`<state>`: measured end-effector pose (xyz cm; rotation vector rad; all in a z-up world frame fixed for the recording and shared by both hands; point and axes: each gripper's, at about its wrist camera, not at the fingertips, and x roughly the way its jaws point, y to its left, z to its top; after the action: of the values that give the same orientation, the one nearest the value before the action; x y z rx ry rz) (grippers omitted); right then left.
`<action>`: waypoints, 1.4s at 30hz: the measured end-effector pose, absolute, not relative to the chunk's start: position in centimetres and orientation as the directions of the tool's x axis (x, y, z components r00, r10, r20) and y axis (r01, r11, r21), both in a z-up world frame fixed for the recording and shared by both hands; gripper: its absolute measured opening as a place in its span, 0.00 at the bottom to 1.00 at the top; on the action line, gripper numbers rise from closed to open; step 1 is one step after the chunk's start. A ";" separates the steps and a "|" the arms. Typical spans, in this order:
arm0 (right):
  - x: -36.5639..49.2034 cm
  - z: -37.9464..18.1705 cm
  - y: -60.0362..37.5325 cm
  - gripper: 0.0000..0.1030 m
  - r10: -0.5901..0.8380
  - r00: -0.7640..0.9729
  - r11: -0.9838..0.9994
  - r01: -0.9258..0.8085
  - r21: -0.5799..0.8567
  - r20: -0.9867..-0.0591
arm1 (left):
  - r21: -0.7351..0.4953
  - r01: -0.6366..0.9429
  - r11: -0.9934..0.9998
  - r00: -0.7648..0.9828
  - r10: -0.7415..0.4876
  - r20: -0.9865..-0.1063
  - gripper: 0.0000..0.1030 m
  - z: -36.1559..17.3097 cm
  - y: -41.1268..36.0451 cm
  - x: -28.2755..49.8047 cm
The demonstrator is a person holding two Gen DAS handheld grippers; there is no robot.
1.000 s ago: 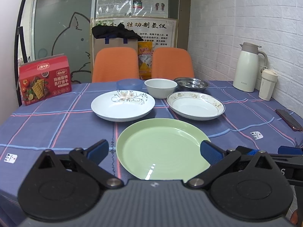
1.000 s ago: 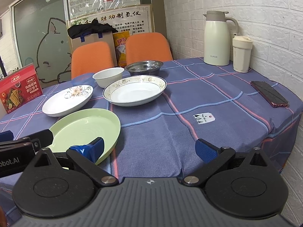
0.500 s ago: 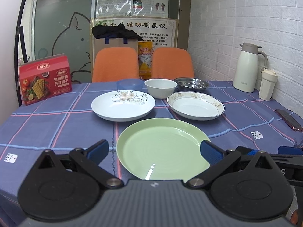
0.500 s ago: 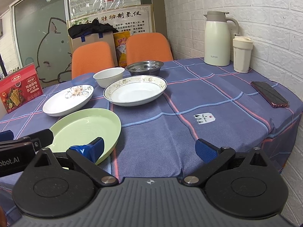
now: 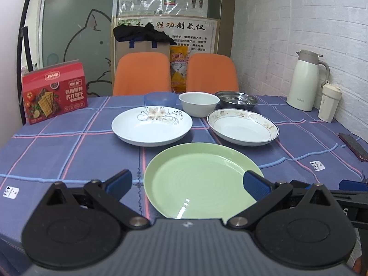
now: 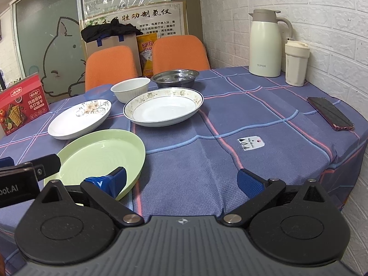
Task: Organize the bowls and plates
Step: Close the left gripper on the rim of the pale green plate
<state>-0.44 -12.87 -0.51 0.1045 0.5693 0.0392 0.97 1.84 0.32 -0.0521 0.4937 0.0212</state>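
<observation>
I hold both grippers — left gripper, right gripper — spread wide and empty beside the round pale-green plate, likeliest base for stacking.

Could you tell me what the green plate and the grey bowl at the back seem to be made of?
Green plate: probably glazed ceramic, possibly melamine; glossy, with a sharp light glint and faint concentric rings. Grey bowl: looks like stainless steel; silvery, thin rim, mirror-like reflections inside.
</observation>
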 end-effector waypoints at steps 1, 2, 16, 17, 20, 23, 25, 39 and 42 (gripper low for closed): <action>-0.2 -0.5 -12.9 0.88 0.064 0.841 0.994 -0.006 0.109 -0.538 | -0.045 -0.034 0.998 0.880 0.009 -0.474 1.00 0.4 2.0 1.2; 0.0 -0.5 -12.9 0.88 0.062 0.839 0.994 -0.004 0.109 -0.540 | -0.045 -0.038 0.998 0.880 0.012 -0.474 1.00 0.5 2.1 1.4; 4.0 -1.5 -10.4 0.88 0.120 0.766 0.992 -0.119 0.045 -0.632 | -0.041 -0.065 0.997 0.814 0.029 -0.581 1.00 0.0 6.6 5.4; 4.5 -1.6 -10.1 0.88 0.129 0.758 0.990 -0.131 0.045 -0.639 | -0.058 -0.072 0.996 0.805 0.023 -0.593 1.00 -0.2 7.3 5.9; 5.8 -2.0 -9.1 0.88 0.152 0.738 0.986 -0.164 0.043 -0.658 | -0.087 -0.076 0.993 0.775 0.004 -0.631 1.00 -1.0 8.2 7.4; 6.8 -2.5 -8.2 0.88 0.159 0.724 0.981 -0.190 0.028 -0.672 | -0.083 -0.066 0.994 0.758 -0.004 -0.652 1.00 -1.8 8.0 8.8; 7.4 -2.9 -7.7 0.88 0.159 0.712 0.979 -0.205 0.014 -0.684 | -0.084 -0.061 0.995 0.744 -0.010 -0.668 1.00 -2.4 7.8 9.6; 7.4 -3.9 -7.8 0.88 0.276 0.726 0.947 -0.318 0.049 -0.630 | -0.050 -0.011 0.999 0.727 -0.027 -0.686 0.86 -4.5 6.7 11.2; 6.9 -4.2 -6.6 0.87 0.331 0.723 0.921 -0.388 0.041 -0.606 | -0.063 0.011 0.998 0.738 -0.050 -0.673 0.76 -4.5 6.4 11.0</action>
<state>6.86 -6.63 -4.22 -0.0911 0.6513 0.3977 11.00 6.41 -4.46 -0.0560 0.7402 -0.0333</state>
